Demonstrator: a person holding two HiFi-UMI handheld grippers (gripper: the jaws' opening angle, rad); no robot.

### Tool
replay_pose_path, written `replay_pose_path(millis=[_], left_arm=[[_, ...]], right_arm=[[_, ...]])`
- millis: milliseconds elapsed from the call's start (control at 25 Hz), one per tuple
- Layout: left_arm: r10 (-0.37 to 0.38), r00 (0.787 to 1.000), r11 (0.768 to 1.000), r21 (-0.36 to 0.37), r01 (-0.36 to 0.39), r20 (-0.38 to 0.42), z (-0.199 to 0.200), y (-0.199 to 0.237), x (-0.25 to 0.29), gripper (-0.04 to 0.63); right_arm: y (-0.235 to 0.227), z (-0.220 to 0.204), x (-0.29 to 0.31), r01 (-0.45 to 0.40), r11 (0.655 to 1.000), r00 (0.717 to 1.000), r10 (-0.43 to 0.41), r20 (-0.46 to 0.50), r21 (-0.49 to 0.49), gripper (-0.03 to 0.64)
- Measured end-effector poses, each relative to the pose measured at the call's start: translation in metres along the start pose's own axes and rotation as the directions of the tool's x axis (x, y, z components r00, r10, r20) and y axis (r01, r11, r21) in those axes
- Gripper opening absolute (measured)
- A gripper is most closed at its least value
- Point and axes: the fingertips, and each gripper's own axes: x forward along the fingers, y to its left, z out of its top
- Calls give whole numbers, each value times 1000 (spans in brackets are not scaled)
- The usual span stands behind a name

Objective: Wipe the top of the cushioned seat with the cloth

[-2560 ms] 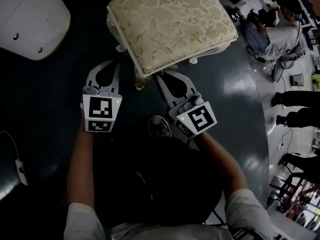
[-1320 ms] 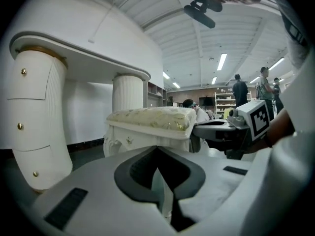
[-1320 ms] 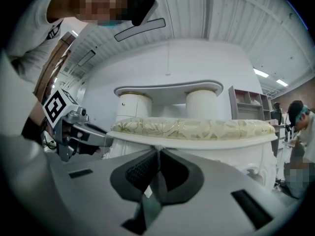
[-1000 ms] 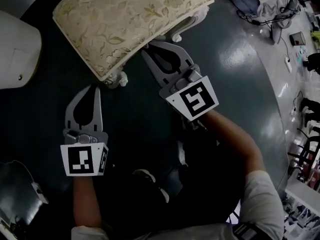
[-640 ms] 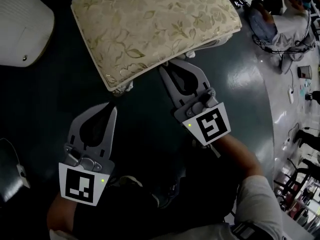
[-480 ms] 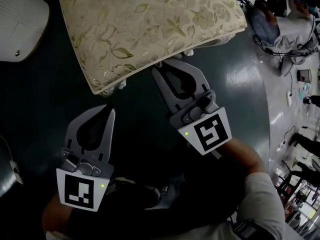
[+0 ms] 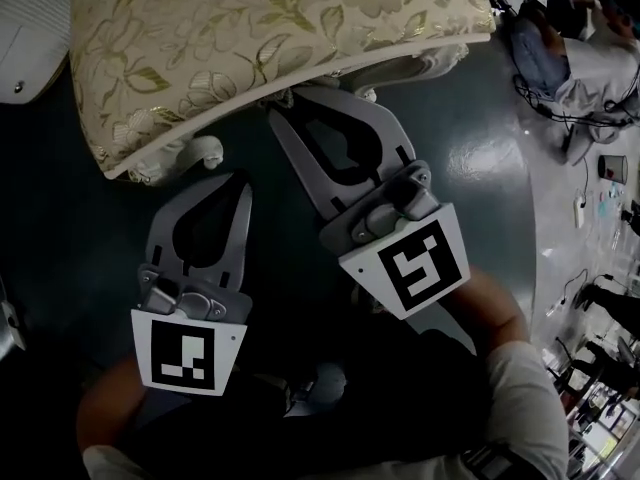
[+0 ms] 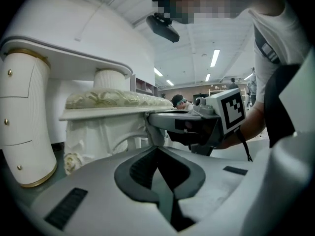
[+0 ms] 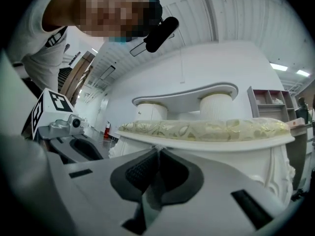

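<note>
7 o'clock: left gripper jaws together, empty | centre: right gripper jaws together, nothing seen between, tips at the seat's rim, possibly touching | 12 o'clock: cushioned seat, likely soft, yielding top; light strokes | cloth: not in view; limp, pinch an edge

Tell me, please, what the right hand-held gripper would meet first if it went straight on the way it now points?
Probably the seat's white frame rim, just under the floral cushion: the right hand-held gripper points level at it, tips very close, though depth is unclear.
</note>
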Motion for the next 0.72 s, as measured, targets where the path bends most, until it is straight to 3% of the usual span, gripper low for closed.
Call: replay_pose_path(millis=[360,600,720], left_arm=[[-32,999,998,51,32,3,-6,-38,35,14],[8,1000,1000,-20,-7,20,-10,-31,47,14],[-10,999,1000,-14,10,31,-9,-38,55,14]], right_arm=[[-34,0,-21,122,992,992,-123,16,20,28],[-61,-3,-35,219,976,976,-219,-6,-13,28],[-74,-6,-42,253,967,967,-254,-24,-36,28]])
